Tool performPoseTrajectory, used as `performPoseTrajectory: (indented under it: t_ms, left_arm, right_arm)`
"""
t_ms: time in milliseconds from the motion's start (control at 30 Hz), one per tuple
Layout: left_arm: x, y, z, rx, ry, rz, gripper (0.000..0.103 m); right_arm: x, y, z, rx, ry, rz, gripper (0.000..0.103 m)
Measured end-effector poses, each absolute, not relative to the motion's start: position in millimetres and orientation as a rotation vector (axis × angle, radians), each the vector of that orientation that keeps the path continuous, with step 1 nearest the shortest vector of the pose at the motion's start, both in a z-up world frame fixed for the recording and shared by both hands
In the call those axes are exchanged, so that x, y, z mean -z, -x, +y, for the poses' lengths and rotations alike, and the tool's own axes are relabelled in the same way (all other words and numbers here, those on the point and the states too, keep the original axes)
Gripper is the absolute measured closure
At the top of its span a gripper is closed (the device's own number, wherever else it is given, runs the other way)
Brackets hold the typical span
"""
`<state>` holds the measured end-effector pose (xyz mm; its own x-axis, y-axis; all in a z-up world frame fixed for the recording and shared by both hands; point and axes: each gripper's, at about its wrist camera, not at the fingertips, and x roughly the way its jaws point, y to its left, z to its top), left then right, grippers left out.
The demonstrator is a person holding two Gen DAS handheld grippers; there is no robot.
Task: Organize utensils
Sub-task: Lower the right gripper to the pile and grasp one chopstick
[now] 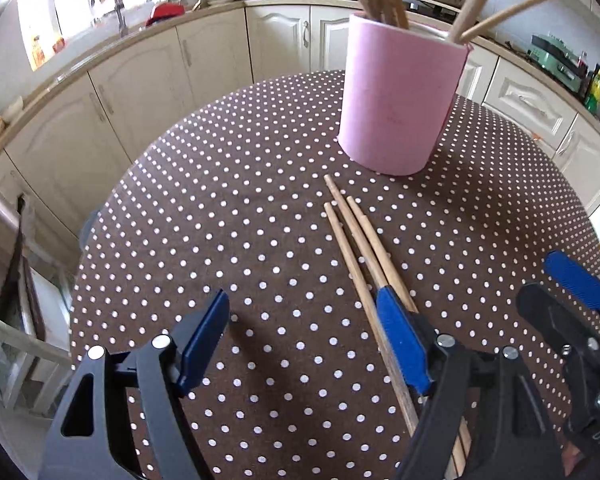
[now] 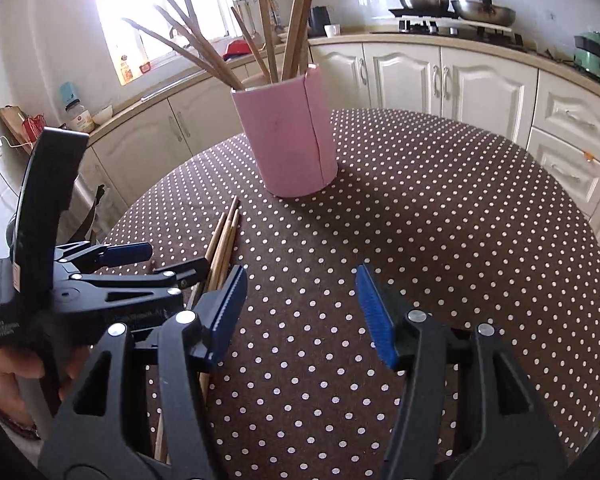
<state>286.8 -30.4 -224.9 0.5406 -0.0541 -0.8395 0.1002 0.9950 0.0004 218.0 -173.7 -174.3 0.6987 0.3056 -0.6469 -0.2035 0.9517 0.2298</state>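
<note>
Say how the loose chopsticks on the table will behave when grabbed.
The chopsticks look like thin, stiff wood, so probably light and rigid. Round shafts may roll on the dotted tablecloth. Three lie together, so an open left gripper might catch several.

Open tablecloth [image 2: 440, 208] right of holder [image 2: 288, 140]; chopsticks [image 1: 364, 248] lie left.

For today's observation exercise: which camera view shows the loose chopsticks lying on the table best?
The left wrist view: the three loose chopsticks lie side by side near the centre, tips clear, below the pink holder. In the right wrist view the loose chopsticks sit at the left, largely hidden behind both grippers' fingers.
</note>
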Motion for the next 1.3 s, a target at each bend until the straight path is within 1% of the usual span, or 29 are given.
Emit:
performPoseTrajectory:
  t_ms: [133,200,267,300,333,400,567,900,1000,1100,1133,1233,1300]
  left_arm:
    - [226,-289,-22,0.108,-0.038,1.005,0.028]
    - [226,-289,-18,0.134,-0.042,1.006,0.032]
    - [224,-288,-9,0.165,-0.041,1.005,0.049]
    - [225,-289,-6,0.149,-0.063,1.010,0.053]
    - [228,-290,-4,0.129,-0.096,1.021,0.061]
    - [227,-288,-2,0.159,-0.110,1.008,0.061]
    - [224,-283,18,0.157,-0.020,0.992,0.061]
    - [226,-274,29,0.158,0.033,0.984,0.061]
    - [227,-277,30,0.172,0.048,0.992,0.061]
    - [229,-277,24,0.182,0.043,0.996,0.061]
    - [228,-276,21,0.189,0.038,0.996,0.061]
    - [227,-276,8,0.205,0.010,0.993,0.061]
    - [229,-277,-2,0.203,-0.012,0.997,0.061]
  right_arm:
    - [176,-225,-167,-0.302,-0.117,0.772,0.046]
    - [176,-230,-160,-0.310,-0.100,0.782,0.046]
    - [177,-236,-152,-0.324,-0.079,0.797,0.046]
    - [178,-240,-148,-0.330,-0.071,0.807,0.046]
    - [179,-242,-146,-0.337,-0.068,0.817,0.046]
    - [182,-251,-138,-0.334,-0.051,0.846,0.046]
    - [191,-262,-121,-0.344,-0.010,0.898,0.046]
    - [193,-276,-87,-0.309,0.083,0.920,0.047]
    - [194,-285,-73,-0.307,0.140,0.934,0.054]
    - [193,-289,-65,-0.330,0.168,0.939,0.080]
    - [192,-290,-63,-0.334,0.185,0.944,0.085]
    - [192,-291,-67,-0.344,0.192,0.951,0.092]
    - [192,-289,-75,-0.348,0.182,0.957,0.092]
